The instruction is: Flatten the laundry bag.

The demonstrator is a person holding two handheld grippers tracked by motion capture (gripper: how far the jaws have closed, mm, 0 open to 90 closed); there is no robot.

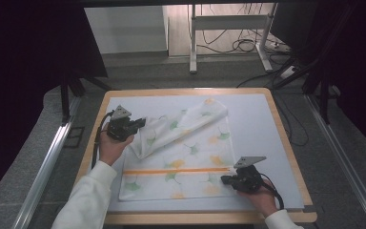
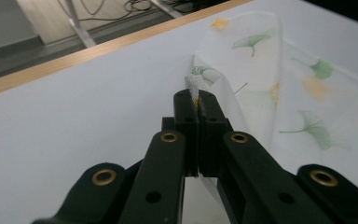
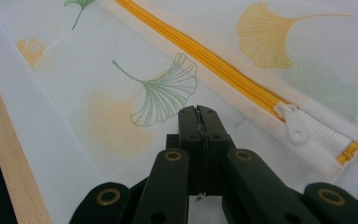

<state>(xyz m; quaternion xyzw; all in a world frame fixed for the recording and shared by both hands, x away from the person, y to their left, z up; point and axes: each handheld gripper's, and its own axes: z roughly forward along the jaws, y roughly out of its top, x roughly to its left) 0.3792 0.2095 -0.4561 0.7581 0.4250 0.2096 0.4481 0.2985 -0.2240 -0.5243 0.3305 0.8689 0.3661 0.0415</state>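
A white mesh laundry bag (image 1: 186, 157) printed with ginkgo leaves lies on the table's grey mat (image 1: 262, 124). The left gripper (image 1: 140, 124) pinches a folded-over corner. The right gripper (image 1: 226, 180), jaws clenched, rests on the bag near its yellow zipper (image 1: 176, 170).

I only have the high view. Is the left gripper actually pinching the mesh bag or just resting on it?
Observer: Pinching. In the left gripper view the left gripper is shut on a corner of the mesh bag, with a bit of white edge sticking out above the tips.
Operator: And the right one?
Observer: The right gripper has its jaws together over the mesh; I can't tell whether any fabric is caught.
Operator: Where's the zipper pull?
Observer: The white zipper pull sits at the end of the orange zipper, just right of the gripper tips in the right gripper view.
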